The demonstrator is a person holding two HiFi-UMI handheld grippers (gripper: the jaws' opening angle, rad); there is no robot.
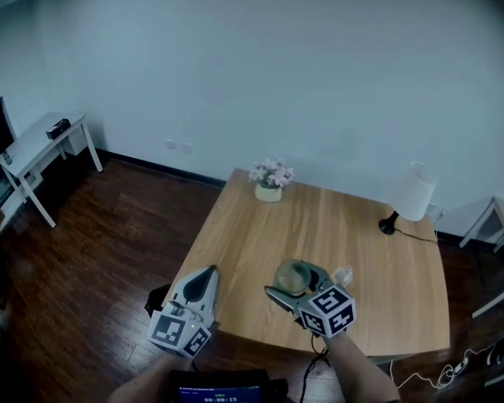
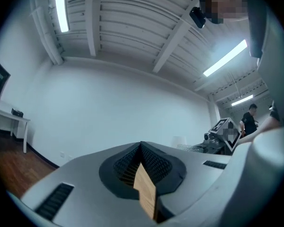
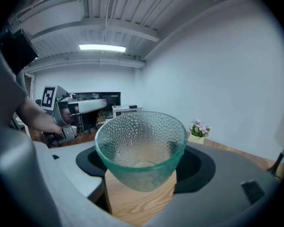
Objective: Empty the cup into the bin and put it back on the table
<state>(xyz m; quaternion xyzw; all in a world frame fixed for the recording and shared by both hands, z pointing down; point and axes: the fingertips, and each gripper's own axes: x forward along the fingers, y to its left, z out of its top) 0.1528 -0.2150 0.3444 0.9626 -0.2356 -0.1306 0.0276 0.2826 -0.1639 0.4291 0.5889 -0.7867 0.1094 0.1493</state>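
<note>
Head view: the left claw (image 1: 203, 274) hangs above the near left edge of the wooden table (image 1: 353, 225). Its two jaws are drawn together to a single point with nothing in them. To its right, the right claw (image 1: 290, 278) is clamped round the cup (image 1: 294, 273), jaws spread wide, one on each side of the cup. The cup sits upright in the grip, above the table. Just beyond the right claw, on its right, a small crumpled clear thing (image 1: 343, 274) lies on the wood. Far ahead of both claws a flower pot (image 1: 270, 179) stands at the table's far edge. A white lamp (image 1: 412, 193) stands ahead and to the right.

Left gripper view: the left claw (image 2: 141, 148) has its ribbed pads (image 2: 156, 162) meeting at the tip. Only a sliver of table shows lower down between them, and nothing is gripped. Off to this claw's right is the right claw (image 2: 213, 138), and a person (image 2: 250, 122) stands well behind it.

Right gripper view: the right claw (image 3: 142, 157) has the cup (image 3: 137, 176) seated between its jaws, pressed from both sides. The cup is dimpled, green-tinted glass, with its mouth up and level. The wood shows through its base, and whether anything is in it cannot be told. To this claw's left is the left claw (image 3: 85, 109), held by a hand (image 3: 38, 122). Ahead and slightly right is the flower pot (image 3: 198, 130).
</note>
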